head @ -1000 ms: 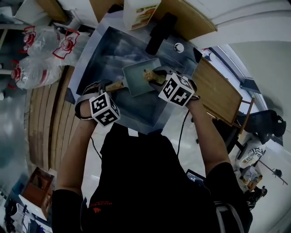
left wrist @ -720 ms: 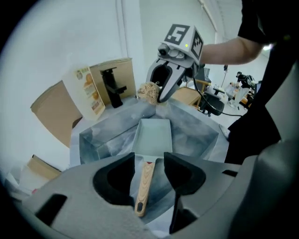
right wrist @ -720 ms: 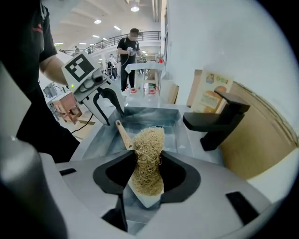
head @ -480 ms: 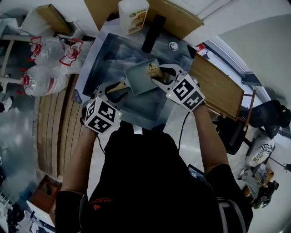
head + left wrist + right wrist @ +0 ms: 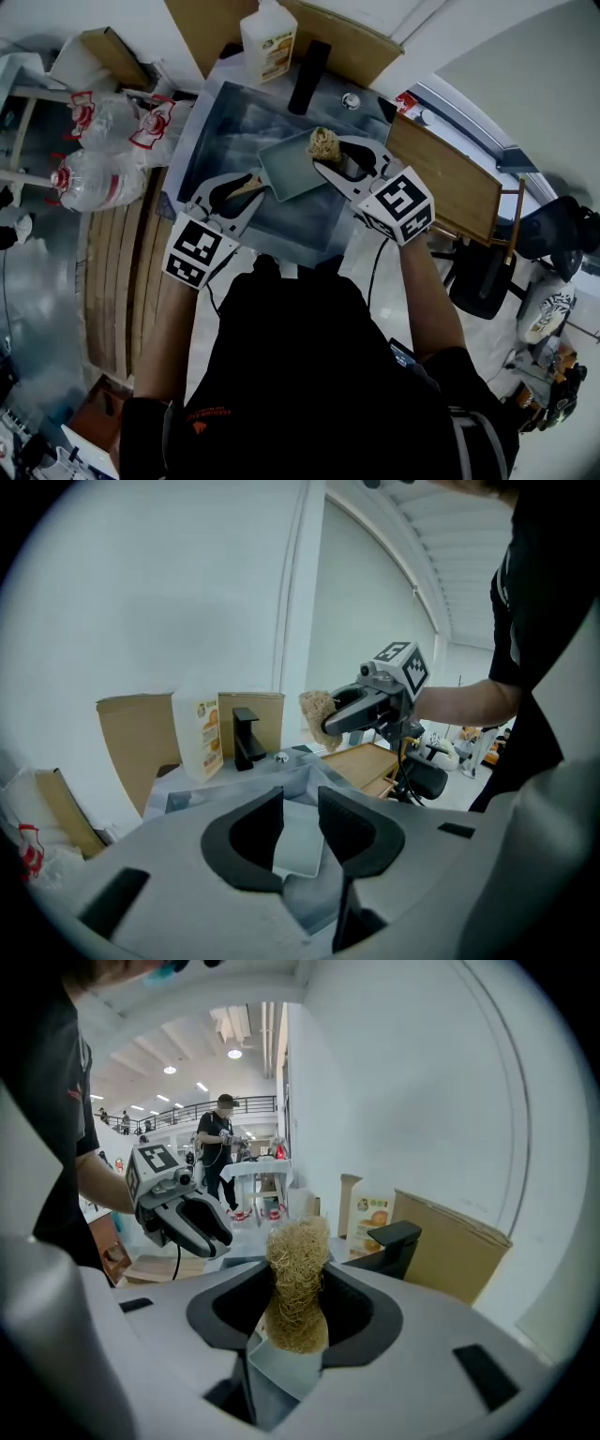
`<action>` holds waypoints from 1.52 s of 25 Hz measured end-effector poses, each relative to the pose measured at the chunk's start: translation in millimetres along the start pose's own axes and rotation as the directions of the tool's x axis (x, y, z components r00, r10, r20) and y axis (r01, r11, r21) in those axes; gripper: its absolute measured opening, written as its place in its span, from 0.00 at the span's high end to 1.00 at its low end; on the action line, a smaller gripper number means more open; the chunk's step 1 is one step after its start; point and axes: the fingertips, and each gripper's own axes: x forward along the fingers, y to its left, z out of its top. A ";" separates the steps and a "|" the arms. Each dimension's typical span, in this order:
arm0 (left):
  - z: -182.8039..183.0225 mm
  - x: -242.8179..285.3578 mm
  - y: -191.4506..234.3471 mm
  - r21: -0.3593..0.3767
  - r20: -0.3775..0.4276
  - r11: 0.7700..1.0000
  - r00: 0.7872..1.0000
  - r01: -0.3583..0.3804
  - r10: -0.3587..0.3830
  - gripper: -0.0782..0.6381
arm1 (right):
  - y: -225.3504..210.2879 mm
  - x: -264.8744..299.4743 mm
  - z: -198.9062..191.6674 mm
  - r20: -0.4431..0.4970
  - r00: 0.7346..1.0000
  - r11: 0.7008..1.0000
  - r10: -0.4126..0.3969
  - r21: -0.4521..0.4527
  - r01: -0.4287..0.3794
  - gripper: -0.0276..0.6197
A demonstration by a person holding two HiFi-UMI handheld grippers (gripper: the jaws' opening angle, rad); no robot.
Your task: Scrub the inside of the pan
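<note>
In the head view, one pan is seen in the sink, with open basin left around it. One bottle and one faucet are set at the far rim.

In the left gripper view, the left claw is shown half open. It has just been narrowed, with nothing between its jaws.

In the right gripper view, one scrubber is clamped in the right claw.

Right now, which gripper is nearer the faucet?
Right. The right gripper, holding the scrubber, is over the pan near the faucet; the left gripper, its empty fingers lately closing, is farther back above the handle.
</note>
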 end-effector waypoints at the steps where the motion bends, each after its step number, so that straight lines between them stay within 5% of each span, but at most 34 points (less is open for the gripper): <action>1: 3.6 -3.2 -0.5 -0.009 0.020 1.000 1.000 0.001 -0.001 0.72 | 0.6 -3.3 3.5 0.018 1.000 1.000 -0.006 0.013 0.006 0.70; 19: 53.3 -34.1 -11.5 -0.032 0.248 0.998 0.968 0.059 -0.050 0.85 | 11.0 -45.8 49.9 0.248 0.967 0.978 -0.061 0.207 0.008 0.70; 38: 70.8 -39.3 -4.1 -0.024 0.285 0.998 0.957 0.055 -0.046 0.86 | 14.8 -49.6 64.8 0.298 0.954 0.973 -0.042 0.228 -0.028 0.70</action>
